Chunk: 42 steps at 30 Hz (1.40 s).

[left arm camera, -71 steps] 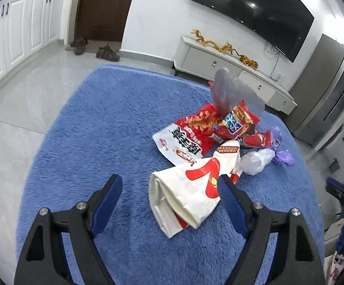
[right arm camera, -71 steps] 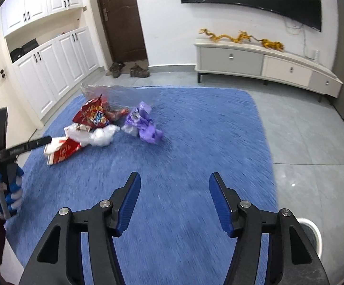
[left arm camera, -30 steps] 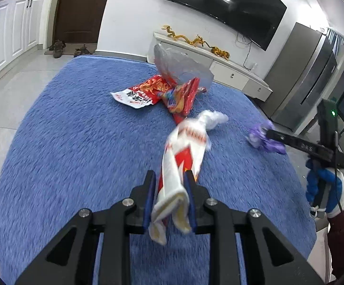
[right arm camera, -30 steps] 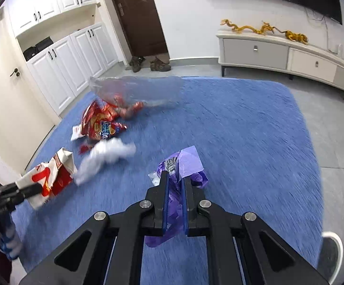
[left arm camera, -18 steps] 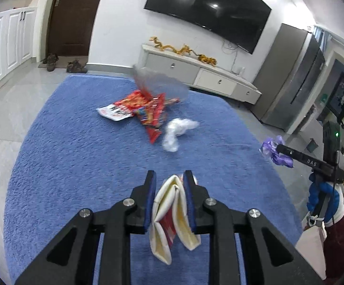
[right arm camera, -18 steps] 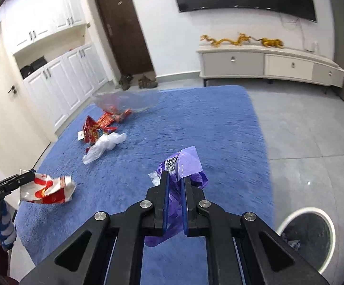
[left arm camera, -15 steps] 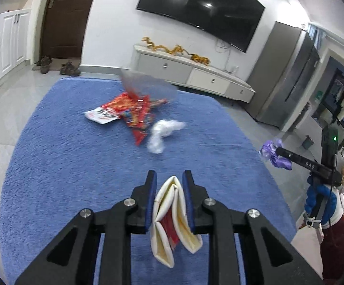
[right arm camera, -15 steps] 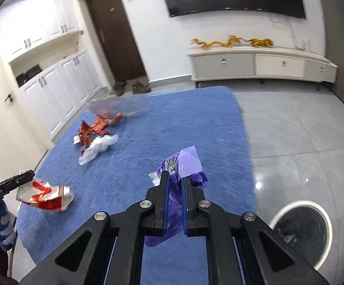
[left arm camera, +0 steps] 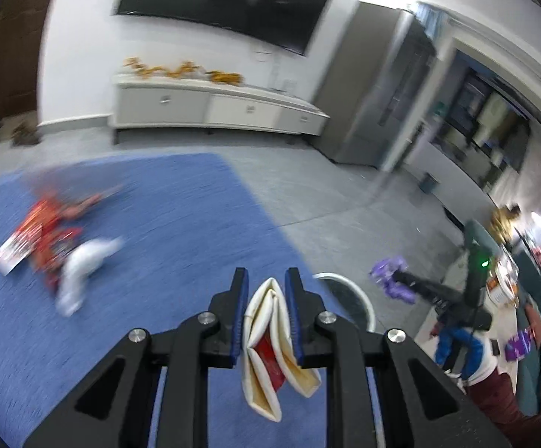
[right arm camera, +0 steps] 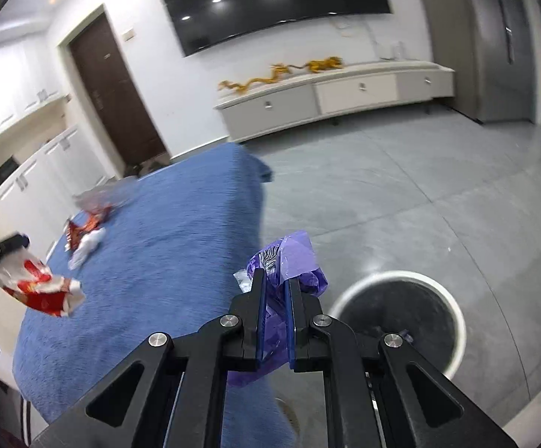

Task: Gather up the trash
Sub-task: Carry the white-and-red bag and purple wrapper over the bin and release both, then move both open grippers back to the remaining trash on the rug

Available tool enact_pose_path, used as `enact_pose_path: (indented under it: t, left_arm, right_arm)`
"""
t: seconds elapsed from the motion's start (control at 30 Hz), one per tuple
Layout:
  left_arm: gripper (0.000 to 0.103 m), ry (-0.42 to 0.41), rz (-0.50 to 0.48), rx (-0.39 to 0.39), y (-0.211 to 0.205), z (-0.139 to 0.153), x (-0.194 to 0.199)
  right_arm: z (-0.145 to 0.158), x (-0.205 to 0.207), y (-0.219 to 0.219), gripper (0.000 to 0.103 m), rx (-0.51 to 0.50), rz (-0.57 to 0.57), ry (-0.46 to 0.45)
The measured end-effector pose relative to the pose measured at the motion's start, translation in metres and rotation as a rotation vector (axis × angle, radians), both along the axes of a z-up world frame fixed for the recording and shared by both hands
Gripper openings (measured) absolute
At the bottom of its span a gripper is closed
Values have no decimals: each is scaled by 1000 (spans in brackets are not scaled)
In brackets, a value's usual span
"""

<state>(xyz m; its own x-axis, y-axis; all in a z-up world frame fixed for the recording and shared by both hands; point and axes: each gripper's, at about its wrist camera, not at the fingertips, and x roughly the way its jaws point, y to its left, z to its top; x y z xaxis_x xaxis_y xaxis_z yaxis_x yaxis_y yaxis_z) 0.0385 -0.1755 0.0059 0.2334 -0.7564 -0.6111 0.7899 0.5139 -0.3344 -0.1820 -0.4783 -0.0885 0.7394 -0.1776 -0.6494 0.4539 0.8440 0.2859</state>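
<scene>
My left gripper [left arm camera: 266, 280] is shut on a flattened white and red paper carton [left arm camera: 270, 339], held above the blue rug's right part. The same carton [right arm camera: 37, 287] shows at the left edge of the right wrist view. My right gripper [right arm camera: 274, 278] is shut on a crumpled purple plastic wrapper [right arm camera: 289, 257], just left of a round white-rimmed trash bin [right arm camera: 397, 311] on the grey floor. That bin's rim [left arm camera: 360, 298] peeks out behind my left gripper's right finger. The purple wrapper [left arm camera: 392, 276] hangs beyond it in the left wrist view.
Red snack wrappers [left arm camera: 42, 231], a white crumpled bag [left arm camera: 80, 265] and a clear plastic bag [right arm camera: 102, 196] lie on the blue rug [left arm camera: 158, 224]. A white TV cabinet [right arm camera: 330, 97] lines the back wall. A grey fridge [left arm camera: 375, 93] and a person's blue-gloved hand [left arm camera: 457, 347] are at right.
Both grippers have swung right, off the trash pile and over to the rug's edge, each still holding its piece. The bin has come close under the right gripper.
</scene>
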Motion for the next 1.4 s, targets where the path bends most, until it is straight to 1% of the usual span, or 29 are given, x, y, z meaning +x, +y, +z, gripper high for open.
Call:
enact_pose_path:
  t: [0.07, 0.13, 0.17, 0.27, 0.33, 0.43, 0.5, 0.53, 0.57, 0.6, 0.63, 0.67, 0.73, 0.83, 1.0, 1.13, 1.17, 1.23, 1.4]
  left_arm:
    - [19, -11, -53, 4, -36, 3, -8]
    - [19, -15, -117, 15, -82, 2, -19]
    - [19, -14, -134, 19, -95, 0, -22]
    - [19, -10, -207, 45, -158, -11, -37]
    - [19, 1, -236, 57, -186, -19, -43]
    - [27, 17, -265, 73, -233, -34, -49]
    - [33, 53, -286, 81, -262, -46, -50]
    - [41, 66, -294, 86, -273, -51, -50]
    - [53, 74, -296, 94, -283, -57, -50]
    - [57, 84, -293, 100, -292, -63, -50]
    - [58, 95, -293, 103, -296, -68, -50]
    - [58, 113, -297, 111, -299, -74, -49]
    - [58, 122, -297, 116, -299, -78, -49]
    - [58, 93, -282, 121, -290, -76, -48]
    - [58, 38, -222, 96, -253, -58, -38]
    - [58, -31, -172, 80, -213, -40, -30]
    - [60, -44, -153, 76, -201, -36, -27]
    - [64, -60, -120, 64, -178, -30, -22]
    - [64, -95, -40, 53, -115, -20, -5]
  right_arm:
    - [-9, -12, -14, 9, 18, -31, 7]
    - [-20, -21, -28, 9, 37, -62, 18]
    - [-27, -26, -35, 9, 51, -79, 23]
    - [-42, -34, -52, 9, 80, -115, 36]
    - [-52, -36, -63, 9, 94, -135, 46]
    - [-63, -36, -78, 12, 106, -161, 61]
    - [-68, -37, -86, 14, 110, -181, 68]
    - [-71, -36, -91, 18, 112, -196, 74]
    - [-75, -35, -96, 31, 115, -216, 82]
    - [-78, -36, -100, 43, 116, -232, 87]
    - [-80, -38, -103, 46, 117, -248, 90]
    - [-82, -41, -106, 47, 119, -261, 92]
    - [-86, -43, -110, 47, 124, -275, 98]
    - [-88, -45, -108, 47, 127, -283, 107]
    - [-79, -40, -97, 47, 114, -272, 103]
    - [-54, -30, -80, 47, 62, -231, 85]
    - [-47, -27, -75, 47, 51, -222, 81]
    - [-31, -21, -61, 47, 22, -197, 67]
    - [4, -7, -29, 48, -33, -142, 36]
